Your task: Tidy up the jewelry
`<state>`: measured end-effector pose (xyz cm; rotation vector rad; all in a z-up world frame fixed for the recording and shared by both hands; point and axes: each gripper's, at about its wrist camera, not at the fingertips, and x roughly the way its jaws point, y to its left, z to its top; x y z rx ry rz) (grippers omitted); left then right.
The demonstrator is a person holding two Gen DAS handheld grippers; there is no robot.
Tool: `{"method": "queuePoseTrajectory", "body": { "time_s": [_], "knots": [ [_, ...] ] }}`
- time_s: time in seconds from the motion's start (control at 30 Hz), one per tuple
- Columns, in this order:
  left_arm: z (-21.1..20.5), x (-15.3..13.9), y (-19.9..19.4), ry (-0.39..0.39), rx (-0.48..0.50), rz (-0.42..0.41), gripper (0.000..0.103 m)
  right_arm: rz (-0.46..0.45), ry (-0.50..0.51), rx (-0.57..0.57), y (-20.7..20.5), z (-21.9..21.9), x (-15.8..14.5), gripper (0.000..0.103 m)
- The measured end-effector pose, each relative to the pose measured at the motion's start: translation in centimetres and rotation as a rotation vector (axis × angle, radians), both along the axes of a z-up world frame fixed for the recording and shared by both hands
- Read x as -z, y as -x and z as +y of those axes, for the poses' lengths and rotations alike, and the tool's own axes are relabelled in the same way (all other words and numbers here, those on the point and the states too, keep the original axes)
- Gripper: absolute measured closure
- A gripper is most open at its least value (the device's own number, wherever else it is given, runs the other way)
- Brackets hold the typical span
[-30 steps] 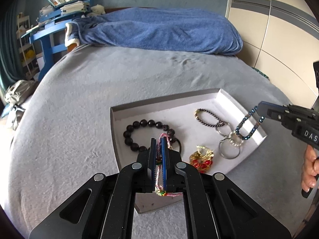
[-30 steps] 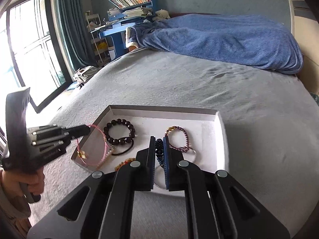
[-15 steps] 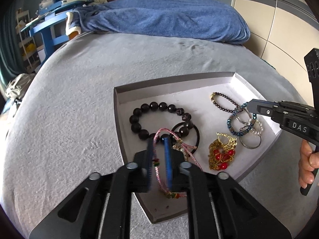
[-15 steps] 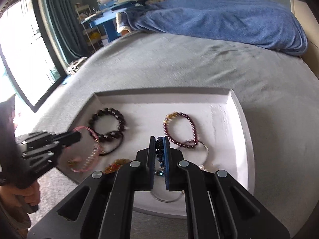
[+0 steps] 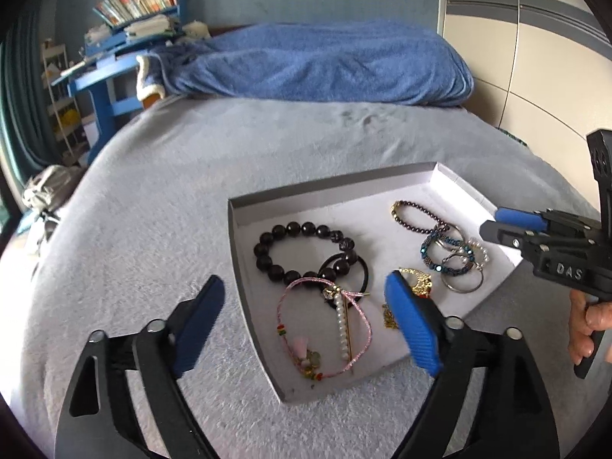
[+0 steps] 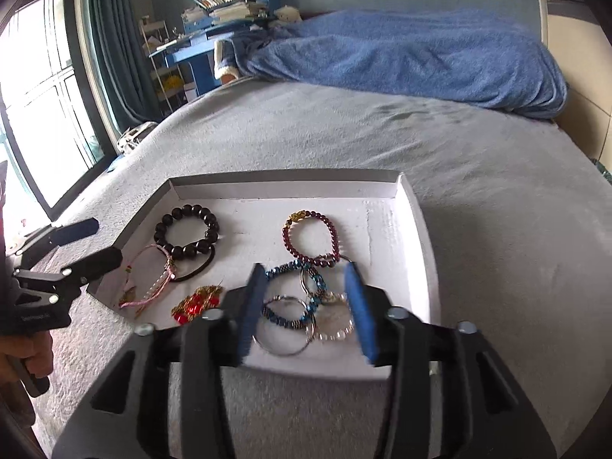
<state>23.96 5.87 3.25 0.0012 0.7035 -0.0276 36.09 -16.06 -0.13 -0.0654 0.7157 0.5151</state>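
A shallow white tray [image 5: 336,191] lies on the grey bed and holds jewelry. The pink cord bracelet [image 5: 325,329] lies in its near left part, below a black bead bracelet [image 5: 302,252]. The blue beaded bracelet [image 6: 302,298] lies on metal rings beside a dark red bead bracelet [image 6: 311,239]. My left gripper [image 5: 302,325] is open and empty above the pink bracelet. My right gripper [image 6: 306,306] is open and empty above the blue bracelet; it also shows in the left wrist view [image 5: 497,222].
A gold and red ornament [image 6: 197,300] lies at the tray's near edge. A blue blanket [image 5: 317,61] is heaped at the far end of the bed. A blue desk with books [image 5: 126,38] stands at the back left. A window [image 6: 34,88] is at the left.
Both grippers have opened and let go. The pink cord bracelet and the blue beaded bracelet now lie in the tray. Both grippers have drawn back a little.
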Motion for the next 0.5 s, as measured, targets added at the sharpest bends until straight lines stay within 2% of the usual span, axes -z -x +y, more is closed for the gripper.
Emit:
{"method": "queuePoseTrajectory", "body": {
  "time_s": [0.07,0.2,0.33,0.5],
  "knots": [
    [0.0,-0.2,1.0,0.007,-0.010,-0.014,0.012,-0.022,-0.005,0.008,1.0,-0.5,-0.2,0.049],
    [-0.3,-0.2,3.2,0.033,-0.026,-0.036,0.009,-0.072,-0.046,0.031,3.4,-2.0,-0.4,0.025],
    [-0.9,0.0,5.5,0.048,-0.036,-0.060,0.008,-0.105,-0.074,0.056,5.5,-3.3,-0.2,0.015],
    [-1.7,0.2,7.3,0.068,-0.059,-0.089,0.006,-0.150,-0.061,0.072,8.0,-4.1,0.3,0.007]
  ]
}}
